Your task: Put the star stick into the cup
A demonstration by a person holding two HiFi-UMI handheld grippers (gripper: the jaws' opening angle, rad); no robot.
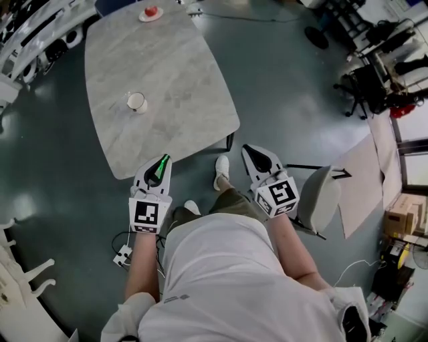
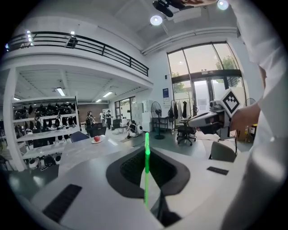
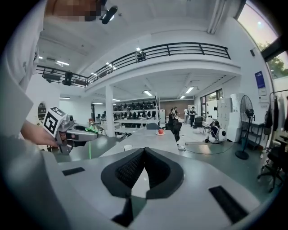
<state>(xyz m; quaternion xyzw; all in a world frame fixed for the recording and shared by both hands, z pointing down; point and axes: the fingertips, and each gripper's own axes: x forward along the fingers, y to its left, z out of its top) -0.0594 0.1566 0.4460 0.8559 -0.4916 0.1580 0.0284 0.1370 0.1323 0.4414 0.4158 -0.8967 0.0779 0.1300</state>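
A thin green star stick (image 1: 160,167) is pinched in my left gripper (image 1: 162,160), which is shut on it just past the near edge of the grey marble table (image 1: 174,87). In the left gripper view the star stick (image 2: 146,167) stands upright between the closed jaws. The white cup (image 1: 136,101) stands upright on the table, well ahead of that gripper, and shows small in the right gripper view (image 3: 128,147). My right gripper (image 1: 251,151) is over the floor to the right of the table; its jaws (image 3: 144,152) are shut with nothing between them.
A plate with a red apple (image 1: 151,12) sits at the table's far edge. A grey chair (image 1: 319,198) stands beside my right arm. A power strip (image 1: 122,254) with a cable lies on the floor at left. Office chairs and boxes crowd the right side.
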